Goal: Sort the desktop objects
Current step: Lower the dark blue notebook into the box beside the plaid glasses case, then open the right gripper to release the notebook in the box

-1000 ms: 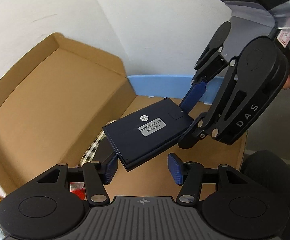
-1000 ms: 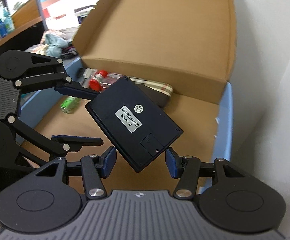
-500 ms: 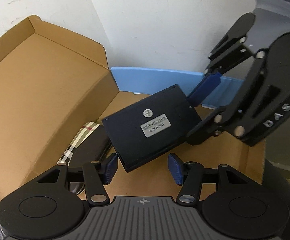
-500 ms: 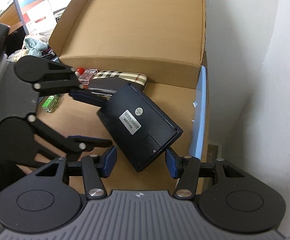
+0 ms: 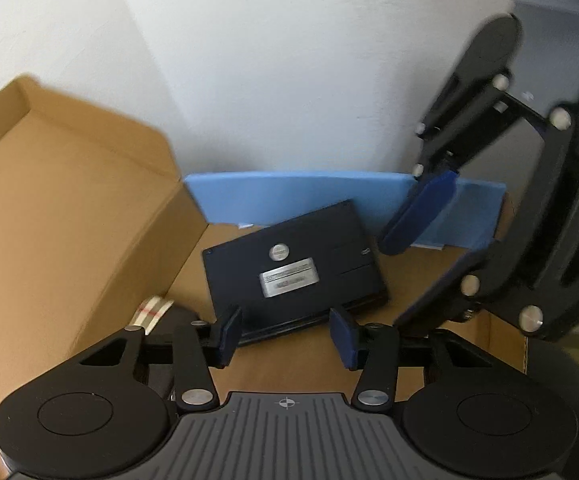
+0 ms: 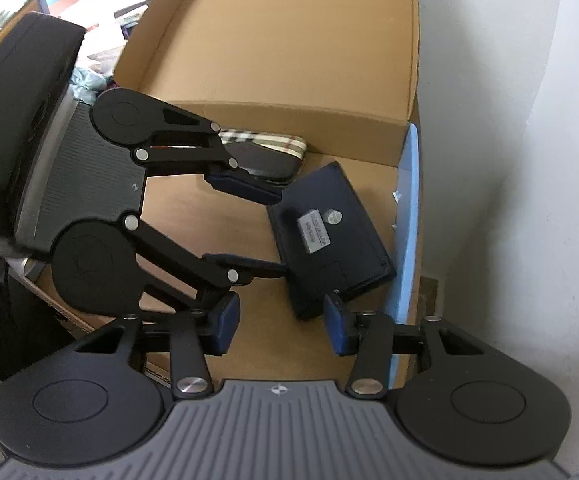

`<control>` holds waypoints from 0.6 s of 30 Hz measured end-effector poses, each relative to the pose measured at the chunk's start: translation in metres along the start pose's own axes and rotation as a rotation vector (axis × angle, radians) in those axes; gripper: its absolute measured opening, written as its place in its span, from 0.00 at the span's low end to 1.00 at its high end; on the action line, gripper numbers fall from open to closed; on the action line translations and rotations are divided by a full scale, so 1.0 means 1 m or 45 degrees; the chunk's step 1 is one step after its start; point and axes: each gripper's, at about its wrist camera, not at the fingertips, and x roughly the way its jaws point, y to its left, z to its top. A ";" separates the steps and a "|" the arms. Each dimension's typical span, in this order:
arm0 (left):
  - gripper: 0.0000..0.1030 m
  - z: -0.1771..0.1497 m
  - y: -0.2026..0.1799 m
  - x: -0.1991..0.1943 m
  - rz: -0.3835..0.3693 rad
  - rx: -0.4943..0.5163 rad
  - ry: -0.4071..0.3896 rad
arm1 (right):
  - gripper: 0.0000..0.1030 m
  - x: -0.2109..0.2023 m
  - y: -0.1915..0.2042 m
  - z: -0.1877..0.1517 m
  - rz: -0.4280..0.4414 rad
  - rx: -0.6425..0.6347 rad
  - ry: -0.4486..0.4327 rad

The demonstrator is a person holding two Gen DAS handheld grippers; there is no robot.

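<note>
We see the calculator (image 6: 331, 236) lying face down on the floor of the box (image 6: 217, 216). The box's side wall (image 6: 407, 216) is just right of the calculator. A pouch (image 6: 267, 152) lies behind the calculator, against the box's raised lid (image 6: 289, 40).

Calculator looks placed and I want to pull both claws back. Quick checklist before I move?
1. Calculator lying in the box: ok, flat on the floor, label side up, beside the blue foam strip.
2. Left claw free of it: cannot tell. Jaws are closing, tips at the calculator's near edge, no pad visibly pressing.
3. Right claw free: ok. Jaws are closing with nothing between them; the calculator's corner sits just ahead of one pad.
4. Box lid out of the way: ok, standing open.
5. Plaid case clear of the calculator: cannot tell, they lie very close.
</note>
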 end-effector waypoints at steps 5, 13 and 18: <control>0.51 -0.007 -0.003 -0.006 0.010 0.006 0.014 | 0.52 -0.005 0.005 0.002 0.012 -0.014 0.004; 0.42 -0.020 -0.011 -0.022 -0.046 -0.024 0.037 | 0.52 -0.015 0.006 0.019 -0.065 -0.042 -0.075; 0.39 -0.012 -0.005 -0.017 -0.059 -0.059 0.028 | 0.52 -0.006 0.005 0.029 -0.084 -0.061 -0.072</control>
